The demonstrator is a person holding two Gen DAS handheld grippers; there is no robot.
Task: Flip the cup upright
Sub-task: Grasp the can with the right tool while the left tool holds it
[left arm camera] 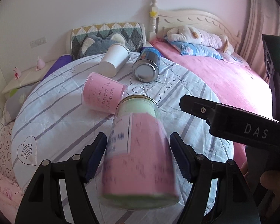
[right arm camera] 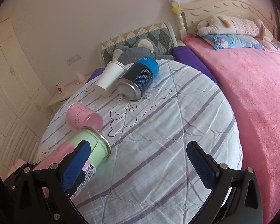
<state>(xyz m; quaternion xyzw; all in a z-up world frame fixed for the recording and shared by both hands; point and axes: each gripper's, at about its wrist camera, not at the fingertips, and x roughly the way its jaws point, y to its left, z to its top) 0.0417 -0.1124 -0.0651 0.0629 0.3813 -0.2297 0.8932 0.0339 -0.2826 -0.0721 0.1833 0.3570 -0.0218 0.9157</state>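
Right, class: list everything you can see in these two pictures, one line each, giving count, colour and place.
Jar: one, green with pink label, lying between the left fingers, blurred.
Pink cup: one, on its side beside the jar's mouth.
White cup: one, on its side, far end of quilt.
Tin: one, blue and dark, on its side beside the white cup.
Quilt: one, white with grey stripes.
Pink blanket: one, right.
Plush toys: grey, cream.
Left gripper: black, open.
Right gripper: black, open.

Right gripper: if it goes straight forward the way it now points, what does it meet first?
Probably only the striped quilt: the right gripper has open jaws with nothing between them. The blue can lies further ahead, slightly left; depth is unclear.
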